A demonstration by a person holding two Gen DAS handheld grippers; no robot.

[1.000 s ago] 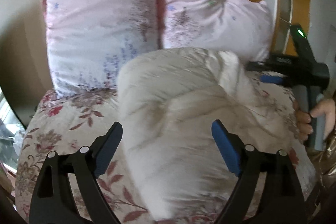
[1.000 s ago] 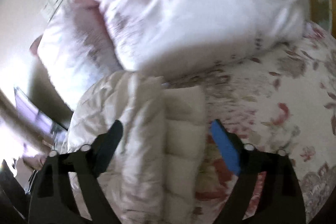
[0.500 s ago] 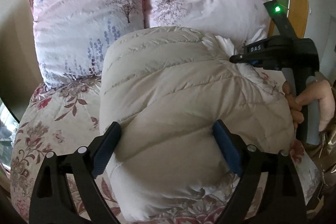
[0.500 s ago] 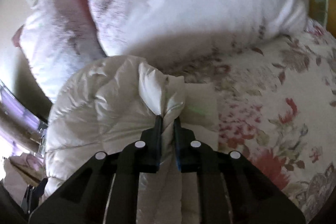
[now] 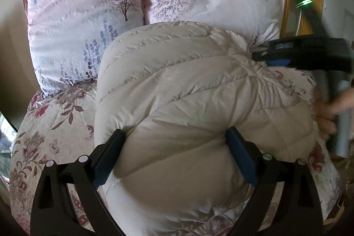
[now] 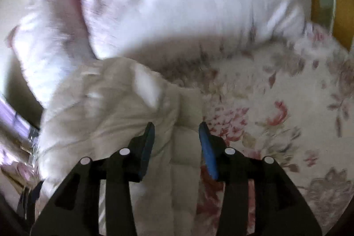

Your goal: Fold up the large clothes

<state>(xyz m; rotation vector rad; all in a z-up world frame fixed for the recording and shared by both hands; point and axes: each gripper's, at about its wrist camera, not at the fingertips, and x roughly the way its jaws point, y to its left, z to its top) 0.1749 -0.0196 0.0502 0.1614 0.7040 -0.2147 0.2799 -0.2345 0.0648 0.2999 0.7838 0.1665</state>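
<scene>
jacket (image 5: 190, 90): folded bundle on bed (image 5: 50, 132), against pillows (image 5: 84, 21) | feel: puffy, light, slick, springs back; best pinched at seam or edge | left gripper (image 5: 174, 154): wide, straddling near bulge, grip unclear | right gripper (image 6: 176, 143): just reopening, half apart, fold between, unpinched

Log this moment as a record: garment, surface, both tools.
garment: jacket, beige, quilted, bundled up
surface: bedspread, floral; two pink pillows behind the jacket
left tool: open, fingers astride the jacket's near bulge
right tool: open, jaws have just been opening; jacket edge lies between them, not pinched
</scene>
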